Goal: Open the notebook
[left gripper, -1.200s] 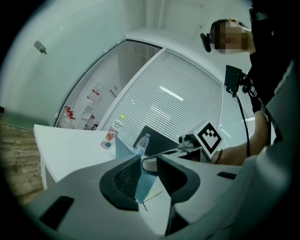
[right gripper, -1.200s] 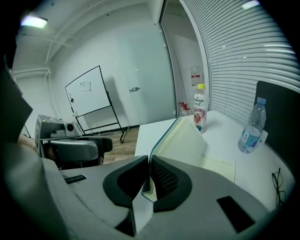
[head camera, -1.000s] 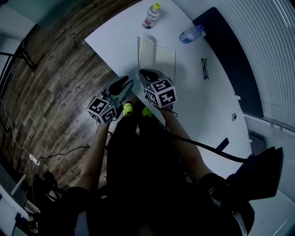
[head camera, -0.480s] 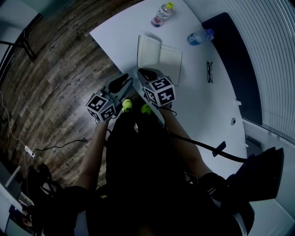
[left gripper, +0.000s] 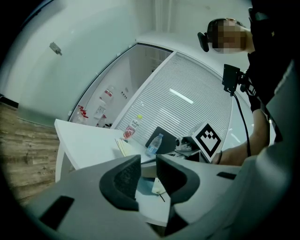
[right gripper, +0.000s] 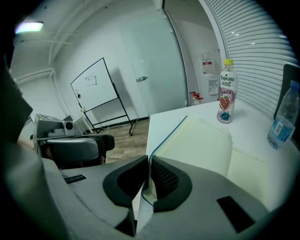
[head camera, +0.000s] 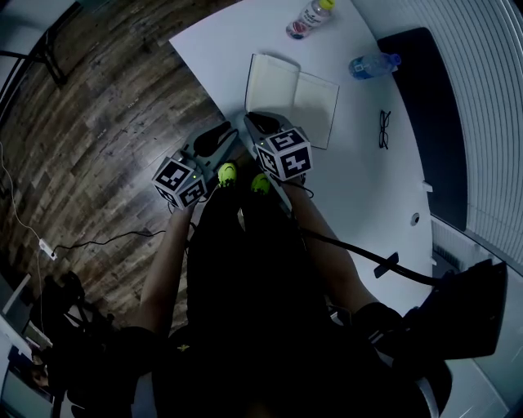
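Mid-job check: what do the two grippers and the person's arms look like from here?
Both the left gripper and right gripper have light grey moulded bodies with dark, textured jaw pads. Each carries a cube of black-and-white square markers. A black cable runs beside the right arm. The person wears dark clothing.

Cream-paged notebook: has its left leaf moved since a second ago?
Yes: its left leaf swung flatter, away from the yellow-capped bottle, toward the table edge.

One notebook (head camera: 292,98), one juice bottle (head camera: 311,20), one water bottle (head camera: 372,64), one pair of glasses (head camera: 384,129), one white table (head camera: 359,192)
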Tool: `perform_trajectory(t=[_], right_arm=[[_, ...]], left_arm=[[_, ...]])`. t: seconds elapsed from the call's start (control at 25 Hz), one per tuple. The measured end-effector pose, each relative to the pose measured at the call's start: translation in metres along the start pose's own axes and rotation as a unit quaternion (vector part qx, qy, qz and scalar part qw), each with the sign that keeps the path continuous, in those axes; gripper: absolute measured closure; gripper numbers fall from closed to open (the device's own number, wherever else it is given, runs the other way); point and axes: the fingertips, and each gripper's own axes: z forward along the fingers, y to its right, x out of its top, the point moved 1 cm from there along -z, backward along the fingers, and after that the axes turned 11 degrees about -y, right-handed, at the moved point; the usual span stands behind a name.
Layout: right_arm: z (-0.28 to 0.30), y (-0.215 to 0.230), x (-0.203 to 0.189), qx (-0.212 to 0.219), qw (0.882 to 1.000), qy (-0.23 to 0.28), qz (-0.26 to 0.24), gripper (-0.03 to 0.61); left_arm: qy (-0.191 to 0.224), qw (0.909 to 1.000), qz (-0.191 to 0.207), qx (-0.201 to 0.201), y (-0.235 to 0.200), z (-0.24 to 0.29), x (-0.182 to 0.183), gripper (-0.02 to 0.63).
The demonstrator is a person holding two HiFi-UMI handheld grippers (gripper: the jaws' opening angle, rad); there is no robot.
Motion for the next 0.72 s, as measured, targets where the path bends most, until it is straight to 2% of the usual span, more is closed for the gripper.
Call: perform_trajectory(t=[0.72], right_arm=[[0.048,-0.004,-0.012,0.014,0.999,-0.037,-0.01,0.552]], left_arm=[[0.007,0.9992,-0.027,0.027,-0.021,-0.017,-0.016,0.523]])
